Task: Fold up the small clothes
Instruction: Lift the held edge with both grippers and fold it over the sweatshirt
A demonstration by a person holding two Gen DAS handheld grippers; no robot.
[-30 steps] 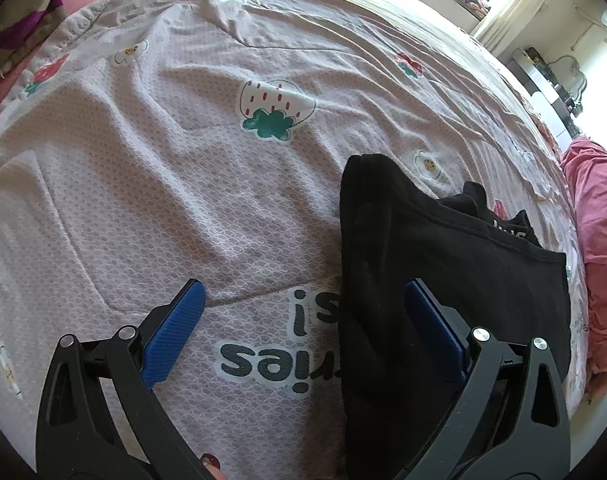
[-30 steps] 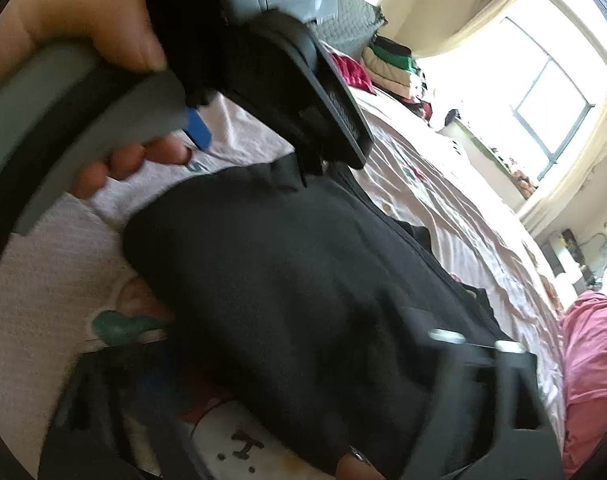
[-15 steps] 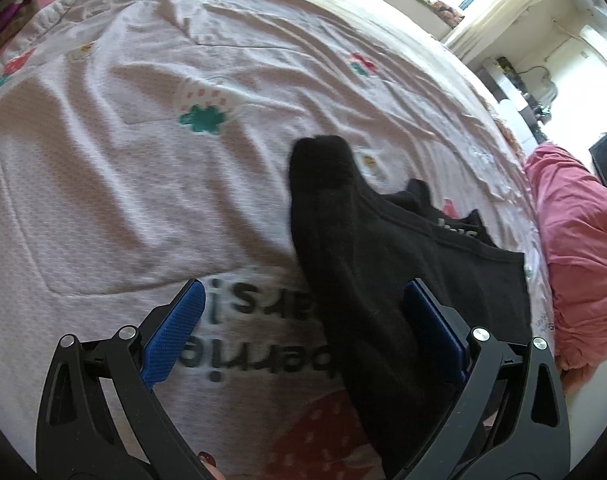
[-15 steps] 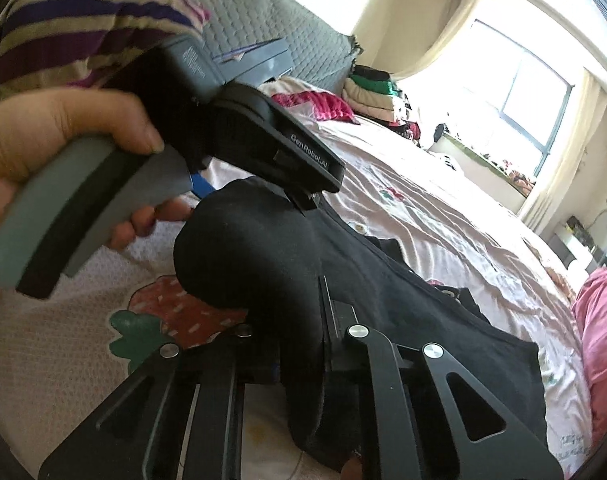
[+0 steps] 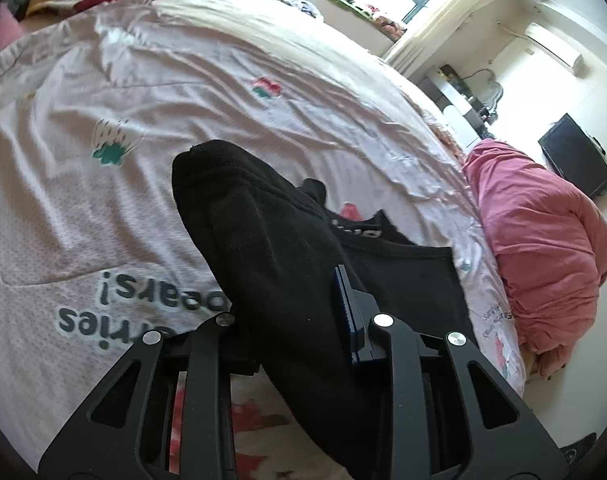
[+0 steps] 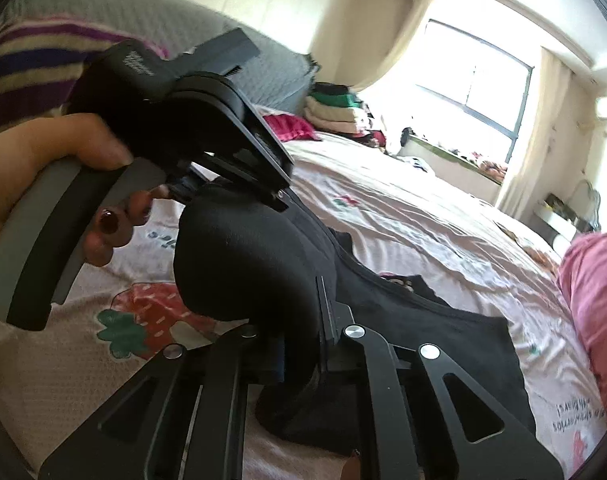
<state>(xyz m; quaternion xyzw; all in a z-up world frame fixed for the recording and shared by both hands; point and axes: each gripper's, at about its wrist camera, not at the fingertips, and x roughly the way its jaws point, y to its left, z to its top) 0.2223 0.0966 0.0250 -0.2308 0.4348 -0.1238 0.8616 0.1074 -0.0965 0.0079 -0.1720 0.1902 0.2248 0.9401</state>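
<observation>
Both grippers pinch one edge of the black garment, left gripper just closed on it, right gripper clamped, raising it off the strawberry bedspread, likely to fold over.

1. Left gripper: jaws stood wide a second ago, straddling the edge of the black garment. They have just been closing and now pinch a fold of it.
2. Right gripper: half open a second ago, now clamped on the garment's other bunched edge.
3. The gripped edge, flat on the strawberry-print bedspread before, now rises off it in a hump.
4. Both views have tilted up; more window and far room show.
</observation>
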